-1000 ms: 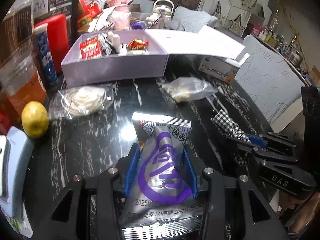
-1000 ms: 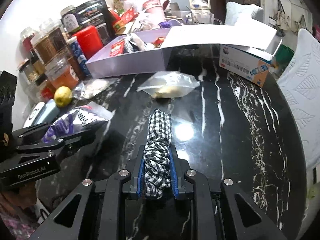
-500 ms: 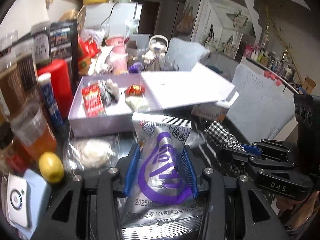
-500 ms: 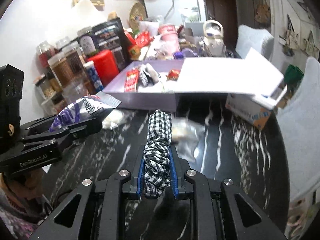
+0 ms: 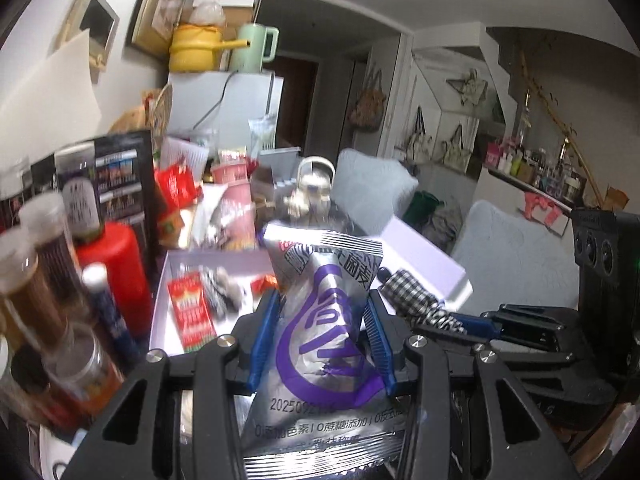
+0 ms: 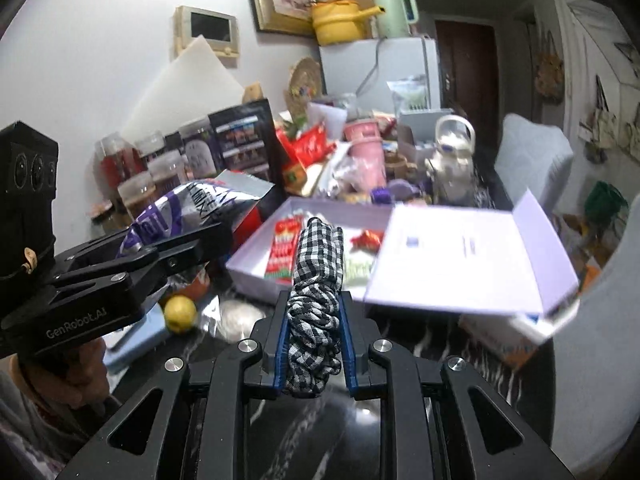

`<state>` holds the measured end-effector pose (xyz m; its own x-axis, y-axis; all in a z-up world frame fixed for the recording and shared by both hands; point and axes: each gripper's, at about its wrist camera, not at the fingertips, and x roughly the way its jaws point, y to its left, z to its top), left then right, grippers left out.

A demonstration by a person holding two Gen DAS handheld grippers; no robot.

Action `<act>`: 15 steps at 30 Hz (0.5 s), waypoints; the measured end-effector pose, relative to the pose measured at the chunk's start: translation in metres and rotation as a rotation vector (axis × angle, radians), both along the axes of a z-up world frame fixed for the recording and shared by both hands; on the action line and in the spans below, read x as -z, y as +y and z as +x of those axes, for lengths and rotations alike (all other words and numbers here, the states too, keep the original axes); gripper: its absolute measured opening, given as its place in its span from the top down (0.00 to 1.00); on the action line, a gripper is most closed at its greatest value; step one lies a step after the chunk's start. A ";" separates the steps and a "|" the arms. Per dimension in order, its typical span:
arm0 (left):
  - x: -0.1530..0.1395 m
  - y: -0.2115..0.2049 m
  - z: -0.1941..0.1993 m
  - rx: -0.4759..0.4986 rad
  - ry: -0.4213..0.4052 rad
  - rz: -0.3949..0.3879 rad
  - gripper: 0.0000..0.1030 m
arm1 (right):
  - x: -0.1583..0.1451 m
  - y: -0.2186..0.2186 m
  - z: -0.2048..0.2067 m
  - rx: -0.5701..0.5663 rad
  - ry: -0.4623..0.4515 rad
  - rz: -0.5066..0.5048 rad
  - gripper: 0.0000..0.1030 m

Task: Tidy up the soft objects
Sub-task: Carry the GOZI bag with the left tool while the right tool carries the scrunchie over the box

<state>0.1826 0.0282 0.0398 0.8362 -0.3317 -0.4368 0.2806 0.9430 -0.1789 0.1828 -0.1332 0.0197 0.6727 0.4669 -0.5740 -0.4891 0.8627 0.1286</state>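
My left gripper is shut on a silver and purple snack pouch and holds it in the air in front of the open lavender box. My right gripper is shut on a black and white checked cloth roll, also raised, just before the same box. The box holds a red packet, a small red sweet and other small items. The pouch in the left gripper also shows at the left of the right wrist view, and the cloth roll at the right of the left wrist view.
The box's lid lies open to the right. A red canister, jars and bottles crowd the left. A lemon and a clear bag lie on the black marble table. A cardboard box sits under the lid.
Both grippers have risen from the table and moved forward towards the lavender box, each still holding its item. The box now looks nearer and lower in both views.
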 end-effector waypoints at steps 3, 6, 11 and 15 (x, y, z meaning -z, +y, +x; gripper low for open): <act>-0.008 0.002 0.014 -0.007 -0.014 -0.012 0.59 | -0.009 0.007 0.014 -0.021 -0.026 0.002 0.79; -0.014 0.004 0.030 -0.024 -0.032 -0.012 0.59 | -0.016 0.012 0.028 -0.043 -0.044 0.014 0.79; -0.024 0.011 0.061 -0.051 -0.065 -0.036 0.59 | -0.026 0.021 0.057 -0.063 -0.080 0.023 0.79; -0.027 0.014 0.090 -0.060 -0.069 -0.055 0.59 | -0.032 0.027 0.081 -0.061 -0.113 0.027 0.79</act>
